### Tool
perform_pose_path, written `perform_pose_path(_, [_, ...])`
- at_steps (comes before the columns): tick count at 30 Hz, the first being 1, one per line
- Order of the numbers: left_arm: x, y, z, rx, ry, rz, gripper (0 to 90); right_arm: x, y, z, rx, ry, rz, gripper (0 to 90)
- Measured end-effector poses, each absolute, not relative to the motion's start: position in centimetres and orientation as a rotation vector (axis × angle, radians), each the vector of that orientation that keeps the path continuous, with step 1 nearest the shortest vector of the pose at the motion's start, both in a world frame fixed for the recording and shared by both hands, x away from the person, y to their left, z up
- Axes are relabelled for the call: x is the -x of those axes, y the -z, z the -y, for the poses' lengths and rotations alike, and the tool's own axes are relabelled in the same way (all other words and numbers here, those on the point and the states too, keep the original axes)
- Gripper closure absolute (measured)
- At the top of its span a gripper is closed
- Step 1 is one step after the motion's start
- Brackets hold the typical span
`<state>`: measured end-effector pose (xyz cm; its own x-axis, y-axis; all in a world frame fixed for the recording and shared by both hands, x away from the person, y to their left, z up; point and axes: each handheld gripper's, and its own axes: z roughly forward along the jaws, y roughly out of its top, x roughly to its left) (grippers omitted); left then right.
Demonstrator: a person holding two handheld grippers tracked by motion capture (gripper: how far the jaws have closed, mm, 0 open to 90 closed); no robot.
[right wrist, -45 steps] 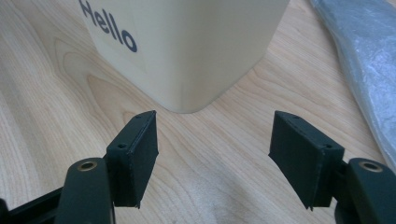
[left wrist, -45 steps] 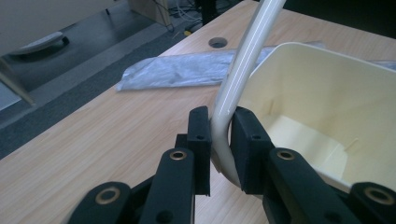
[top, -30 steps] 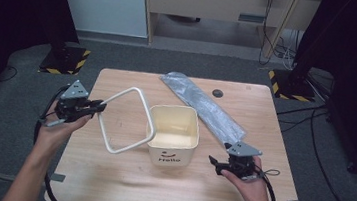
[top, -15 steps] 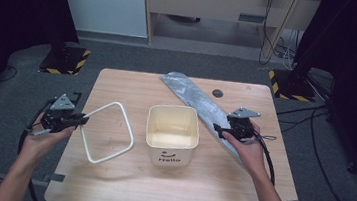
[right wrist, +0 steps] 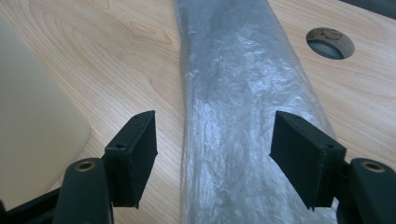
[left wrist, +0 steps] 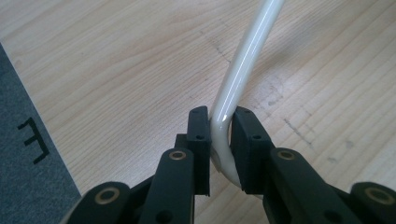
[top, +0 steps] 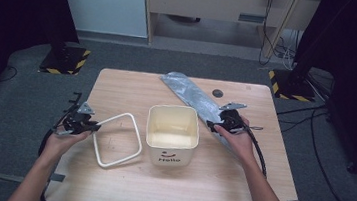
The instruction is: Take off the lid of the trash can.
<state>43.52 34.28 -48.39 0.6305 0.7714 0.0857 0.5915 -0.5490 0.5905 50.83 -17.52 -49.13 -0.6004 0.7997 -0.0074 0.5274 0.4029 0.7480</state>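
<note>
Pale wood makes up the table (top: 107,183), and the things on it run as follows from its left edge to its right.

At the left edge, the left gripper (top: 94,127) is held low in the person's left hand (top: 61,141). Its jaws are clamped on a corner of the white frame (top: 117,139), a thin loop with rounded corners. In the left gripper view the frame (left wrist: 243,65) bends just between the two black pads (left wrist: 200,135), which press on it from both sides; from there one rod runs up and away over the wood. In the high view the frame lies just left of the bin (top: 173,135), near it but apart, with its far side tilted a little off the table, as far as can be told.

The cream bin stands upright in the middle of the table, open at the top, with the word "Hello" on its near wall.

Right of the bin, a long grey plastic bag (top: 192,94) lies flat on a slant, from the far middle of the table toward the right hand (top: 237,139). The right gripper (top: 210,125) is over its near end. In the right gripper view the jaws stand wide apart and have just been opening; the bag (right wrist: 243,116) lies between and under the pads (right wrist: 135,149), which do not press on it. A round hole (right wrist: 330,43) in the table sits beyond the bag.
</note>
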Motion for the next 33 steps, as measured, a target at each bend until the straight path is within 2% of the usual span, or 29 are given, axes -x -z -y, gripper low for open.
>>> perform_pose_path(24, [-43.6, 51.1, -34.2, -2.302, -0.448, -1.131, 75.0, -51.9, 52.3, 16.1, -1.23, -0.959, -2.333, 29.6])
perform_pose_path(27, [-43.4, 50.8, -34.0, -2.287, -0.508, -1.072, 65.6, -52.0, 52.5, 16.1, -1.239, -0.949, -2.329, 29.7])
perform_pose_path(29, [-43.2, 50.5, -34.0, -2.248, -0.527, -1.076, 54.4, -52.1, 52.5, 16.2, -1.248, -0.953, -2.318, 29.9])
perform_pose_path(33, [-42.6, 49.4, -33.7, -2.182, -0.555, -1.066, 42.6, -52.2, 52.6, 16.3, -1.234, -0.946, -2.319, 29.8])
